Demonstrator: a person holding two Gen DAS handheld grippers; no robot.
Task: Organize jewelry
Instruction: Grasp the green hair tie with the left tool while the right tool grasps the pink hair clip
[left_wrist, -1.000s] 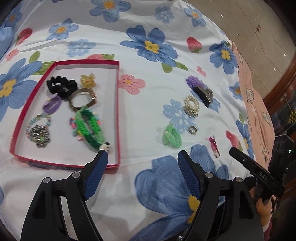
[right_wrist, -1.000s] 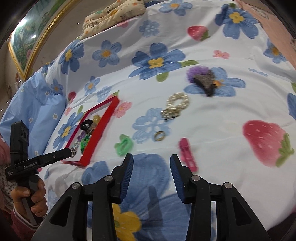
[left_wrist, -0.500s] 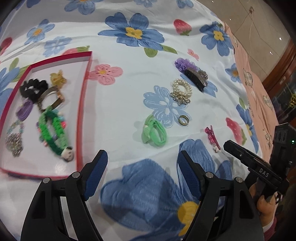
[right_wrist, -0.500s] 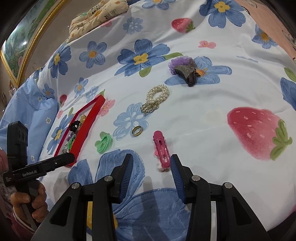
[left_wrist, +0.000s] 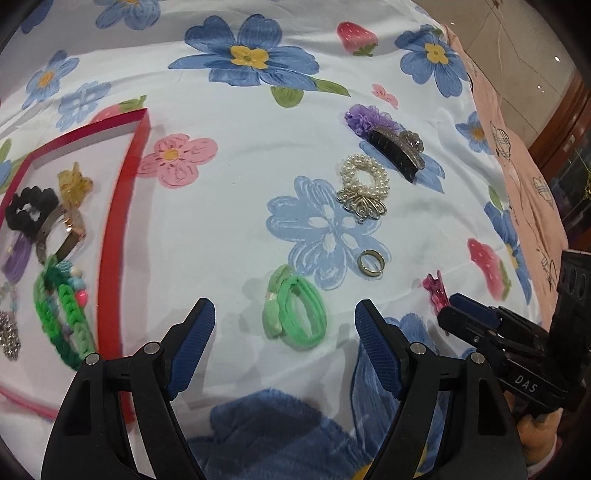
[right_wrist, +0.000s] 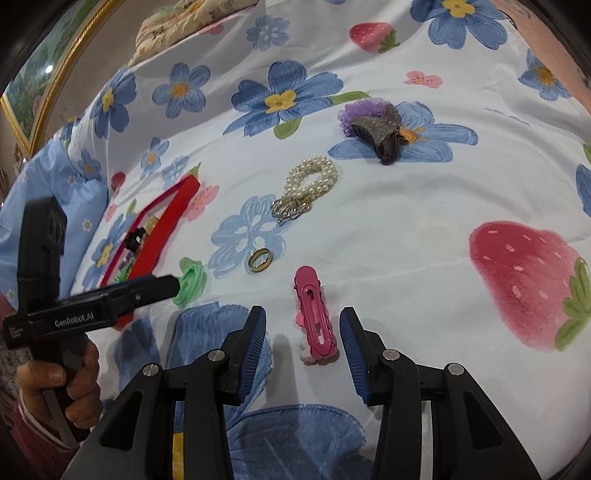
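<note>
Surface: a bed covered with a white quilt printed with blue flowers and strawberries (left_wrist: 229, 192); every item lies on it.
Left gripper (left_wrist: 284, 334): fingers stand wide, nothing held; the light green fabric hair tie (left_wrist: 295, 312) lies on the quilt in the gap ahead of them, untouched.
Change, left view: a second ago the red-rimmed shallow cardboard tray (left_wrist: 110, 236) sat ahead of this gripper; the tray is now off to the left edge and the hair tie sits between the fingers.
Right gripper (right_wrist: 303, 343): fingers partly apart, nothing held; the pink plastic hair clip (right_wrist: 316, 319) lies lengthwise between them, clear of both pads.
Change, right view: the clip was beyond the right fingertip a second ago; it is now inside the gap, and the quilt looms closer.
Opening: neither gripper's spread has altered over that second.
Tray contents: a black scrunchie (left_wrist: 31, 208), a green braided bracelet (left_wrist: 62, 317) and several smaller pieces already sit inside.
Loose items: a white pearl bracelet with a silver charm (left_wrist: 364, 186), a small gold ring (left_wrist: 371, 263), and a dark claw clip on a purple ruffle (left_wrist: 391, 144).
Assessment: both grippers appear lined up for a pick; closing looks like the next step.
Risk: soft quilt may be pinched along with the thin clip.
</note>
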